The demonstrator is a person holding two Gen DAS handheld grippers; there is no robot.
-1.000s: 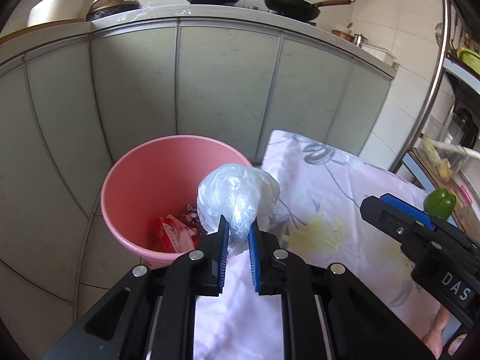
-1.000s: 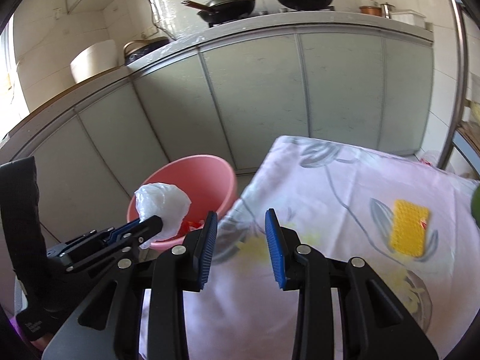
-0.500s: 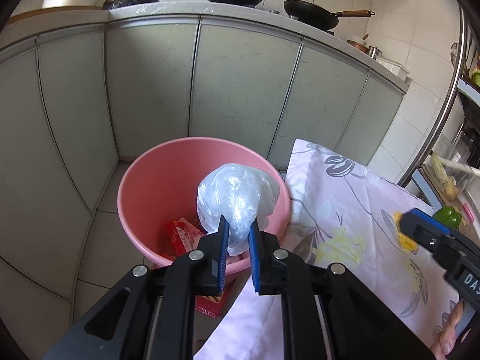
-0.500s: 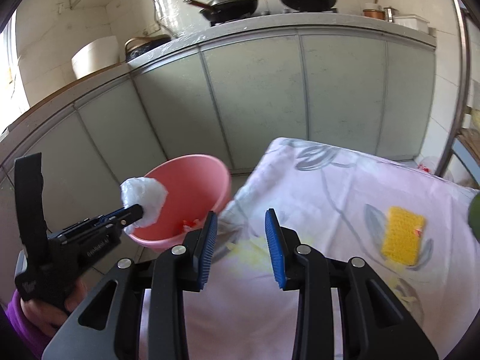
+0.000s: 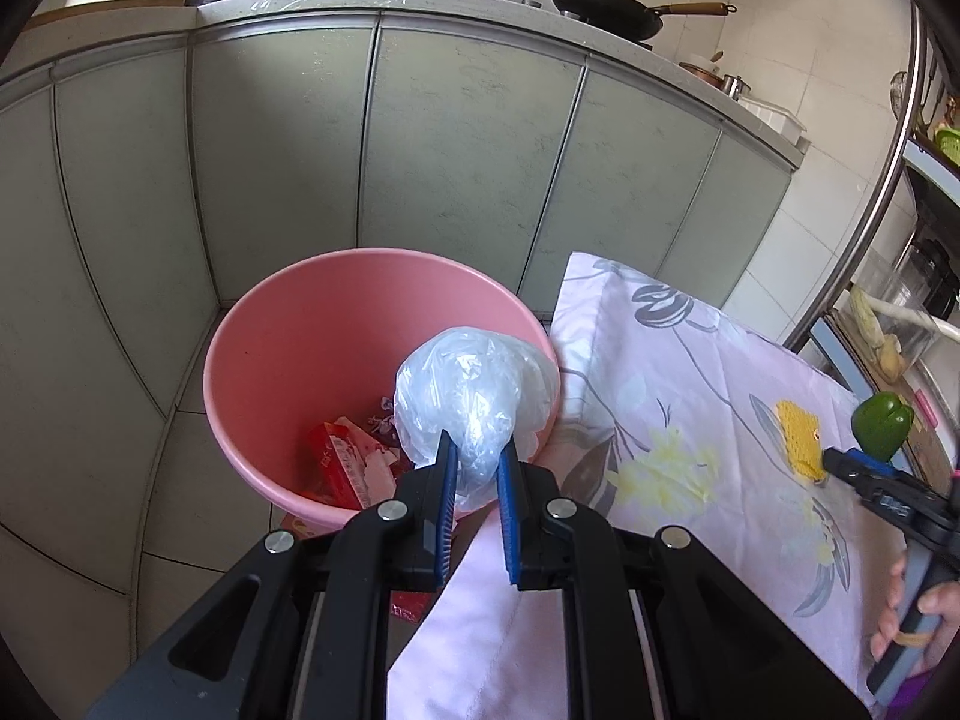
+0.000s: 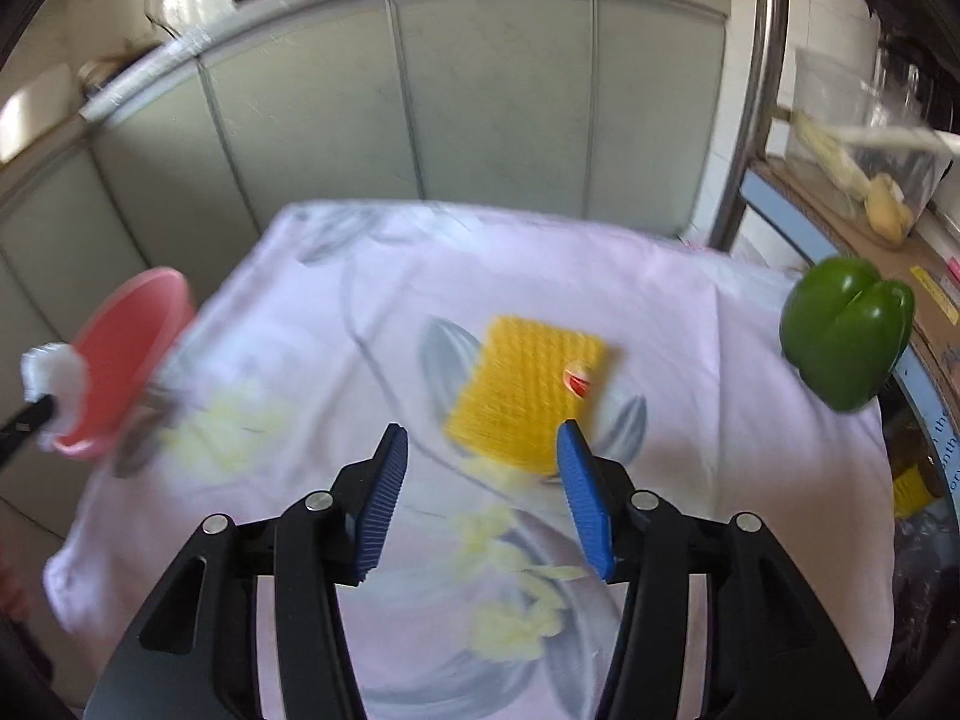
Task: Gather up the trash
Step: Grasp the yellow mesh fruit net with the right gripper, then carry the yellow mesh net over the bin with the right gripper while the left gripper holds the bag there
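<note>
**Bag over the bucket, right claw opening on the yellow pad**

Two steps in hand at once, by the look of it. Left gripper point(image 5: 474, 468) clamped narrow on a crumpled clear plastic bag point(image 5: 471, 387), held above the pink bucket point(image 5: 288, 324), which stands on the floor off the table's left edge with red wrappers point(image 5: 342, 462) already at its bottom. Bag not yet dropped. Right gripper point(image 6: 480, 492) spread wide with nothing between the jaws, which have just been opening, aimed at the yellow sponge point(image 6: 522, 393) lying toward the right side of the flowered tablecloth point(image 6: 336, 300), a small red-and-white scrap point(image 6: 579, 381) on top of it. Green pepper point(image 6: 846, 336) near the table's right edge, beside the shelf.

Next, probably: letting go on the left so the bag falls inside the rim rather than onto the near-right lip it overhangs; on the right, lowering further and straddling the sponge, or the scrap, before closing. Uncertain which of those two counts as the trash.

Against the earlier frames: bag a second ago at the table's left edge beside the rim, now over the bucket's mouth. Right claw then narrower and facing the bucket side; now swung toward the sponge and closer to the cloth, view blurred.
</note>
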